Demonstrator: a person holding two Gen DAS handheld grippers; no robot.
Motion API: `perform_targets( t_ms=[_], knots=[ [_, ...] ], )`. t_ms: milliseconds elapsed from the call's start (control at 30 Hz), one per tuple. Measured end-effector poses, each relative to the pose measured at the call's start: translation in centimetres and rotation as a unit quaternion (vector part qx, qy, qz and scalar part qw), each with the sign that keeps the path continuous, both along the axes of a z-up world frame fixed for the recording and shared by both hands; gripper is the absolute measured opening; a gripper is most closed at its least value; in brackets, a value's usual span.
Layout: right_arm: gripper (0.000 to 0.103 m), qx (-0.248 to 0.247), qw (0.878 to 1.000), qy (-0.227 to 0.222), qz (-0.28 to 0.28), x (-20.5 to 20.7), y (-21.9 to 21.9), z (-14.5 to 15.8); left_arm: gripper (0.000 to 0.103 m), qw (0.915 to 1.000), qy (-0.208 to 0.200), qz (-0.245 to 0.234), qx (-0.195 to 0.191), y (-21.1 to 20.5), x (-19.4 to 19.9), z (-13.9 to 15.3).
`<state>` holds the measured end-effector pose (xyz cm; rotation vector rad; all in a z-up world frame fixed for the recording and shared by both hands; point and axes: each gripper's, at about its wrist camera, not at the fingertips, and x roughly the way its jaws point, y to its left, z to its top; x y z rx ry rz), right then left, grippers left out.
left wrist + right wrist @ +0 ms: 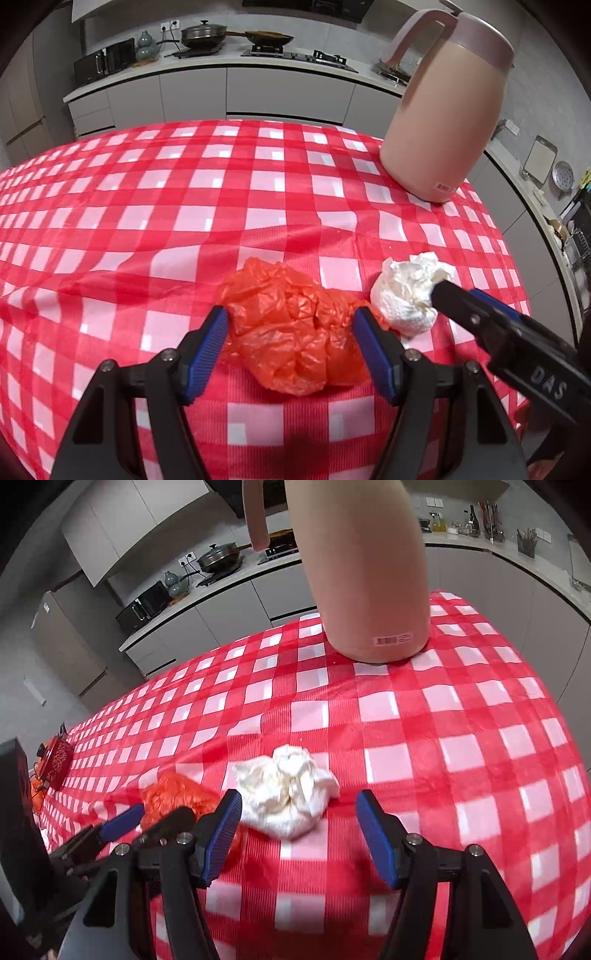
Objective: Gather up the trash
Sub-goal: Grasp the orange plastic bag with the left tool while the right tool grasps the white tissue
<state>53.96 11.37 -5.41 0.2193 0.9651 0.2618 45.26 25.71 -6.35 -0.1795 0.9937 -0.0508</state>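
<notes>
A crumpled red plastic bag [291, 332] lies on the red-and-white checked tablecloth [166, 206]. My left gripper [290, 319] is open, with a finger on either side of the bag. A crumpled white paper wad [406, 291] lies just right of the bag. In the right wrist view the wad [288, 794] sits between the open fingers of my right gripper [299, 803], nearer the left one. The red bag [173, 797] and the left gripper [147, 819] show at the lower left there. The right gripper [461, 299] enters the left wrist view from the right, touching the wad.
A tall pink thermos jug [447, 110] stands on the table behind the wad, also large in the right wrist view [369, 572]. A red patterned object [55, 762] sits at the far left table end. Kitchen counters with pans [203, 35] run behind.
</notes>
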Motion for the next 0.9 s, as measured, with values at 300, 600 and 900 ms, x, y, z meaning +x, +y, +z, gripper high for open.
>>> perform_targets(
  t_ms=[300,600,900],
  knots=[
    [0.066,0.005,0.999,0.020,0.026,2.2,1.7,-2.2,0.064,0.9996,0.001,-0.008,-0.029,0.7,0.2,-1.5],
    [0.025,-0.007,0.999,0.000,0.049,1.2,2.6,-2.1,0.044,0.9989,-0.008,-0.011,-0.044,0.4,-0.3,-0.9],
    [0.024,0.007,0.999,-0.037,0.031,-1.8,-0.1,1.2,0.043,0.9990,-0.028,-0.009,-0.033,0.4,-2.8,1.4]
  ],
)
